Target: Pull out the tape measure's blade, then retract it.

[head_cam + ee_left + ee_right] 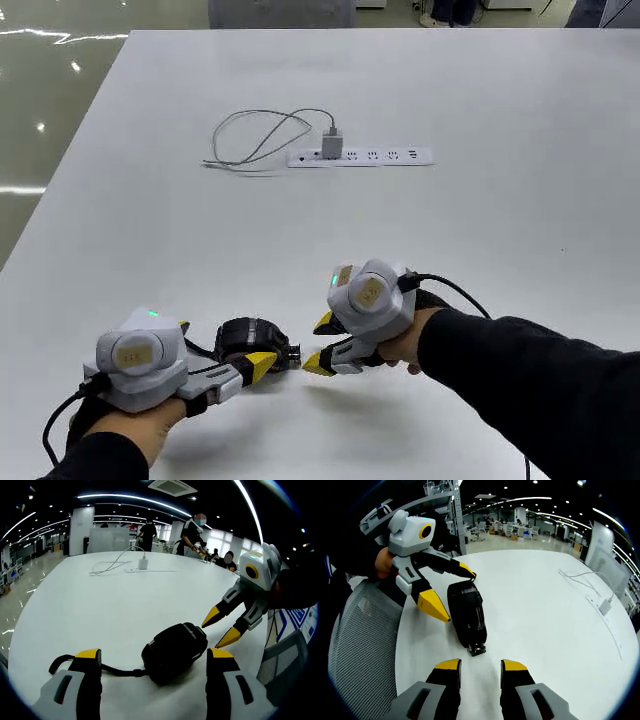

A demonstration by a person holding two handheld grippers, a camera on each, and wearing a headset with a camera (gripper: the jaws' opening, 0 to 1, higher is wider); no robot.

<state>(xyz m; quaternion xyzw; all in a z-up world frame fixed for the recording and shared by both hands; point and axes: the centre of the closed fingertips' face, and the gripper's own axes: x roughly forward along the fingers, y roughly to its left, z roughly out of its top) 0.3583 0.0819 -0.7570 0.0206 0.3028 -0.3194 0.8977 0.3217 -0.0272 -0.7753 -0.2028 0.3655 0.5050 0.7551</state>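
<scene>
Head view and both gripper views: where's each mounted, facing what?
Head view: headset, facing forward-down at the table; a dark sleeve shows.
Left gripper view: on left gripper, facing tape measure and right gripper; own jaws show.
Right gripper view: on right gripper, facing tape measure and left gripper; own jaws show.
Shared: tape measure, power strip in all three.

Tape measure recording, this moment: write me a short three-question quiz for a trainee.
1. True or false: the blade of the tape measure is already pulled out across the table.
2. What is plugged into the power strip? A) a white charger B) a lamp C) nothing
3. Fill in: the jaws of the right gripper are ____.
Key: 1 false; 2 A; 3 open.
</scene>
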